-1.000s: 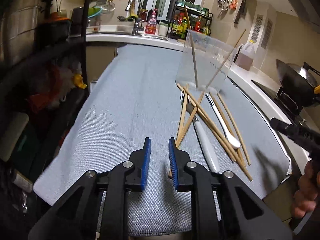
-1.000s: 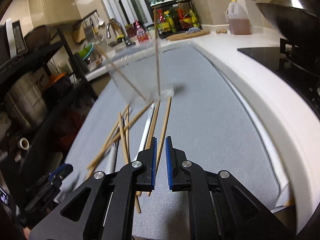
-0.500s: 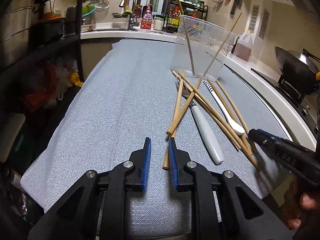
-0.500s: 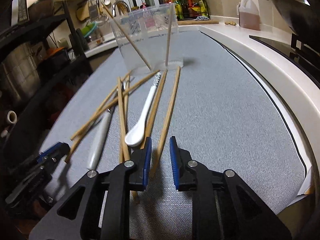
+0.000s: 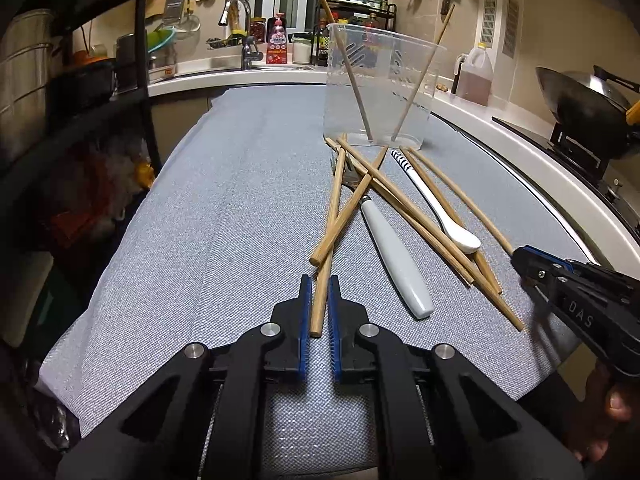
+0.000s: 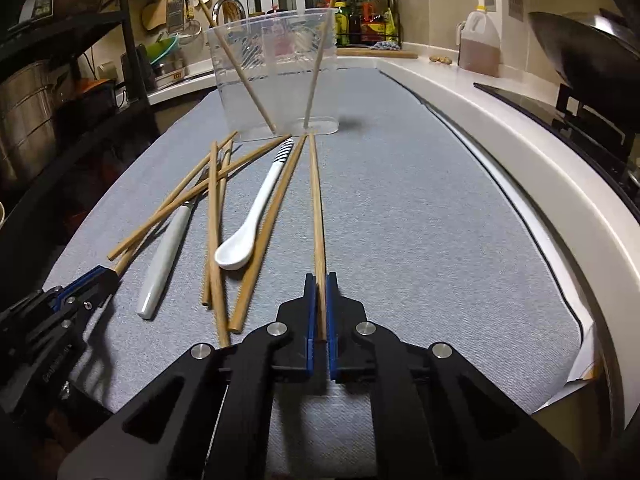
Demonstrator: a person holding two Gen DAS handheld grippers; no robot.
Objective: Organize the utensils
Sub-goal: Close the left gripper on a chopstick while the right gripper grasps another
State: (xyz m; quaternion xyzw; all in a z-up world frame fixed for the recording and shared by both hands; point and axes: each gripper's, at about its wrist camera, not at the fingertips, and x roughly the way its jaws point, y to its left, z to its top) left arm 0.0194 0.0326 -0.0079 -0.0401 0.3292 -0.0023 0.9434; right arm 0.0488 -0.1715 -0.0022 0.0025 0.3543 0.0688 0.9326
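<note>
— Where does the left hand-held gripper [image 5: 318,294] stand?

— Low over the grey cloth on the table [image 5: 224,216], pointing down and forward. Its jaws have just been closing, and they now pinch the near end of a wooden chopstick [image 5: 329,236] — the leftmost one of the pile, which runs away toward the clear plastic cup [image 5: 382,80].

— And what lies between the two hands?

— The rest of the pile: crossed chopsticks, a white-handled utensil [image 5: 394,260] and a white spoon [image 6: 252,224] with a striped handle end, all flat on the cloth just in front of the cup. Two chopsticks already stand tilted inside the cup.

— The right hand-held gripper [image 6: 320,294]?

— Also angled down, near the cloth. Its jaws have just been closing too, and they clamp the near end of the rightmost chopstick [image 6: 316,200], whose far tip reaches the foot of the cup. In the left wrist view a person's fingers [image 5: 600,432] show under its black body at the right edge.
</note>
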